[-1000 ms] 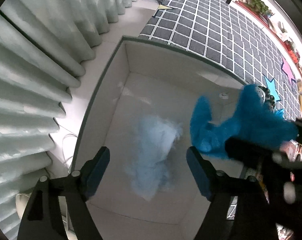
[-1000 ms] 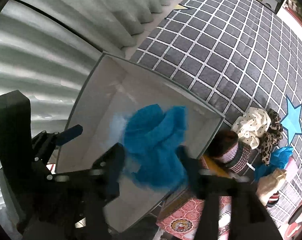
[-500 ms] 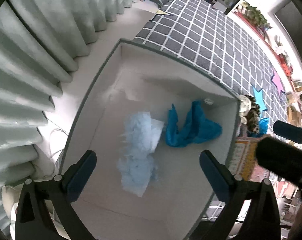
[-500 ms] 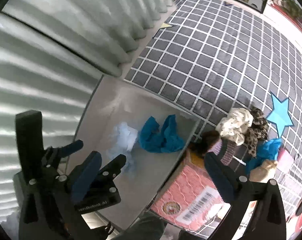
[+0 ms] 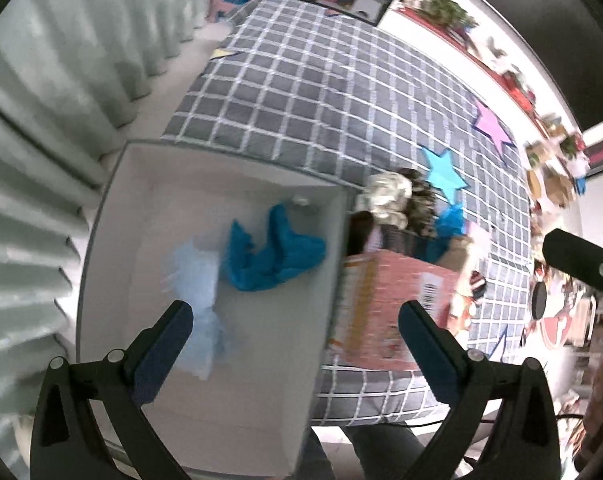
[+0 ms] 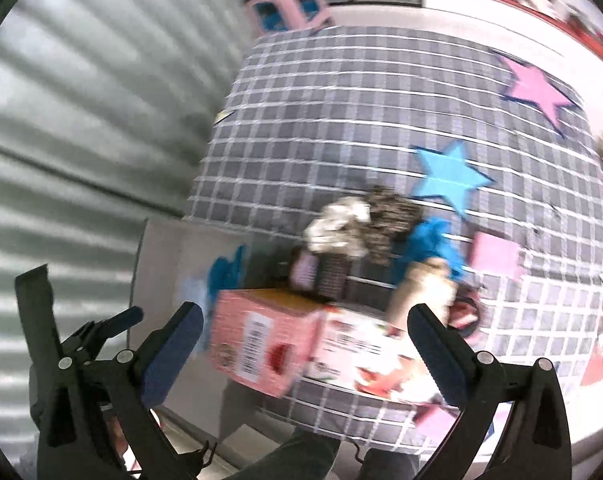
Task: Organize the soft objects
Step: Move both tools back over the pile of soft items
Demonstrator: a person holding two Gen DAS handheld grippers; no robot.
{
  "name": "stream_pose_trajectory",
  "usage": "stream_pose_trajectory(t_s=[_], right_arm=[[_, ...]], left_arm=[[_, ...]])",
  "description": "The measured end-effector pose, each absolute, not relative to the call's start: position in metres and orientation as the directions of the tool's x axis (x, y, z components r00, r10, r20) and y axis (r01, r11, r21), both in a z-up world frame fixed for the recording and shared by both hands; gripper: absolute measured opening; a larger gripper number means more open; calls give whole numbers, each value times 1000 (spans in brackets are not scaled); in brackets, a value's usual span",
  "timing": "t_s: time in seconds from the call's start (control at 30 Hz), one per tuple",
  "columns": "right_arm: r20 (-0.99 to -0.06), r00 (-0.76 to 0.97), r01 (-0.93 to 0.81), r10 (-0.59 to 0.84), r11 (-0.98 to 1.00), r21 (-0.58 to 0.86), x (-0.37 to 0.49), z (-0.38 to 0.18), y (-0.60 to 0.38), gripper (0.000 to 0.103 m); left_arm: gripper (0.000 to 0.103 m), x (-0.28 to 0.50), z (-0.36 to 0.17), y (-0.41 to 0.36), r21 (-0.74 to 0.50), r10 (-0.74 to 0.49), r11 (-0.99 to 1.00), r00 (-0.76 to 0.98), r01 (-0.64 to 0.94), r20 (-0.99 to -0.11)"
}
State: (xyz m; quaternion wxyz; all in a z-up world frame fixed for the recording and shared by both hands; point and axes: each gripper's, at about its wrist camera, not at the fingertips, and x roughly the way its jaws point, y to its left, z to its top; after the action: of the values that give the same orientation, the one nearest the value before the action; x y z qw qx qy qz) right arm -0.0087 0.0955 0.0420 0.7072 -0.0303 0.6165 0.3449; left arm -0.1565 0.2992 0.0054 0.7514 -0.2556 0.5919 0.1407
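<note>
Blue fabric sits crumpled in the white bin (image 5: 113, 240), a deep blue cloth (image 5: 275, 254) bunched near the bin's far right corner, with a pale blue fluffy piece (image 5: 199, 292) lying just beside it toward the middle. So two soft items look sorted, and plenty appears left: on the bed (image 6: 341, 92), close to its near edge, a heap waits behind a pink carton (image 6: 269, 340) — a cream spotted cloth (image 6: 339, 226), a leopard-print piece (image 6: 393, 210) touching it, another bright blue cloth (image 6: 433, 240) and a tan item (image 6: 421, 288), all blurred and hard to tell apart. Left tongs (image 5: 297, 332) hang wide open over the bin's right wall, holding nothing. Right tongs (image 6: 305, 344) are spread just as wide above the carton, also empty. Everything here looks limp and light, likely to drape and snag when pinched, so the next pick probably comes from that heap on the bed.
</note>
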Motion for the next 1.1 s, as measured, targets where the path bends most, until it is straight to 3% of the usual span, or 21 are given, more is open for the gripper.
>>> stream_pose_trajectory(t_s=[0.27,0.57,0.87,1.1], right_arm=[[-906,54,-338,420,862,379,7,14,1,103],[-938,-52,-124,342,930,346,-24,-68,-82,103],[-918,-157,110,365,930,351,-71,-152,-104,103],[-935,-154,109,319,946,305,-86,-182,-90,103]], left_arm=[[103,-122,36,255,-203,-85,900,301,-386,-950],[103,-71,45,169,-194,-126,955,288,-222,-949],[103,-28,-19,108,-119,-90,971,145,-208,-985],[103,-8,-66,91,-8,1,985,56,-175,-998]])
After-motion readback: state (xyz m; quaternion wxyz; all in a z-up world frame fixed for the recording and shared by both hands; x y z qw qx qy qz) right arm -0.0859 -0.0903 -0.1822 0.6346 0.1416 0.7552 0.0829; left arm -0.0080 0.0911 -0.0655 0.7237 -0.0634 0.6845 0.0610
